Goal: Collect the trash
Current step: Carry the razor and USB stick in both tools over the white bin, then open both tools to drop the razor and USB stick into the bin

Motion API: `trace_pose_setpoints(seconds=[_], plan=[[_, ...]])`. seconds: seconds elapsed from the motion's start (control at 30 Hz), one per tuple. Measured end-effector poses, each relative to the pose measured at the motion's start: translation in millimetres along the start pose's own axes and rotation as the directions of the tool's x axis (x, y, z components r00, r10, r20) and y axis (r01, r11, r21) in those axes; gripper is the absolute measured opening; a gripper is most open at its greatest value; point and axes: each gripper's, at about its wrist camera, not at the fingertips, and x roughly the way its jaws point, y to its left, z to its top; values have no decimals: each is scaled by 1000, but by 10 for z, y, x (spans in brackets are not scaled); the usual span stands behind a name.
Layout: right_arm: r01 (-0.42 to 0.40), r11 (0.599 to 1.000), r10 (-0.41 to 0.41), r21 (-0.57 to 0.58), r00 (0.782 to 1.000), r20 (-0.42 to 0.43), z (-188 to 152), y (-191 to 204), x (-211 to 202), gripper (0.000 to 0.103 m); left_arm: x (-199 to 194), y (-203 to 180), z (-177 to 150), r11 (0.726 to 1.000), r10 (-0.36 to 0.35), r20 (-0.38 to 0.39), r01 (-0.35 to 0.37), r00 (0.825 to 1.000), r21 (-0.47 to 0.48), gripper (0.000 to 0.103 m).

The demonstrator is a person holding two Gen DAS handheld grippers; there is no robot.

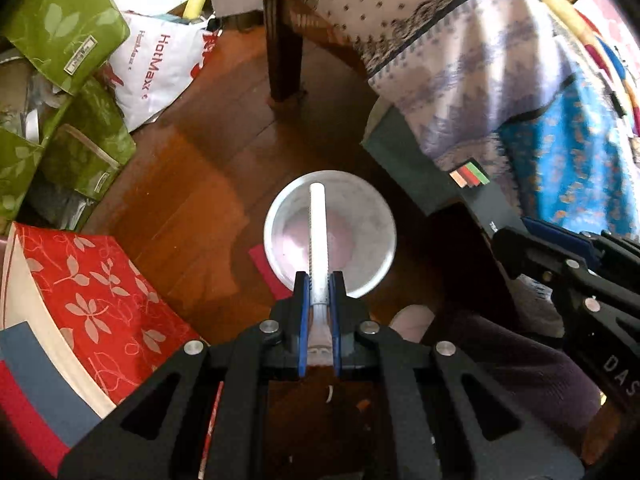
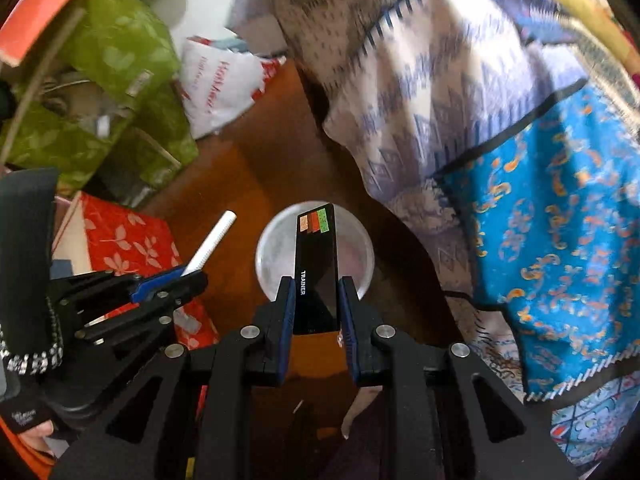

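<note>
A white round bin (image 1: 360, 216) stands on the wooden floor, seen from above; it also shows in the right wrist view (image 2: 272, 252). My left gripper (image 1: 319, 280) is shut on a white tube (image 1: 319, 224) and holds it over the bin's opening. The tube also shows in the right wrist view (image 2: 212, 240), sticking out of the left gripper (image 2: 176, 276). My right gripper (image 2: 316, 284) is shut on a flat black box (image 2: 316, 264) marked TRAINER, held over the bin. The box also shows in the left wrist view (image 1: 432, 172), beside the right gripper (image 1: 516, 240).
Green leaf-print bags (image 1: 60, 28) and a white HotMax bag (image 1: 160, 68) lie at the left. A red floral box (image 1: 88, 304) sits near left. A dark table leg (image 1: 284, 52) stands behind the bin. Patterned cloths (image 2: 460, 92) hang at the right.
</note>
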Motion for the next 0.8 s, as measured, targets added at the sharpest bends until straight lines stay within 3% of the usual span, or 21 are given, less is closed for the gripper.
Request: trace_pose_setpoints(seconds=[0.13,0.33,0.47,0.8], plan=[[-15,999,16,29,999,-36,105,-41,155,20,126,11,133,1000,11,-15,-11,1000,-14,8],[-101,994,103,34,993,-57,205,-15,201,24,175,109,258,996,-47,-21,46,999,-70,10],[-51,999,51,-2,997,-60,205,22,210,29,118,124,221,998,-17,-8,17,1000,-57,28],[-20,999,21,-25,999,25,7,-47,-242,29,-285,239,33,996,-33,63,38,997,-77,29]])
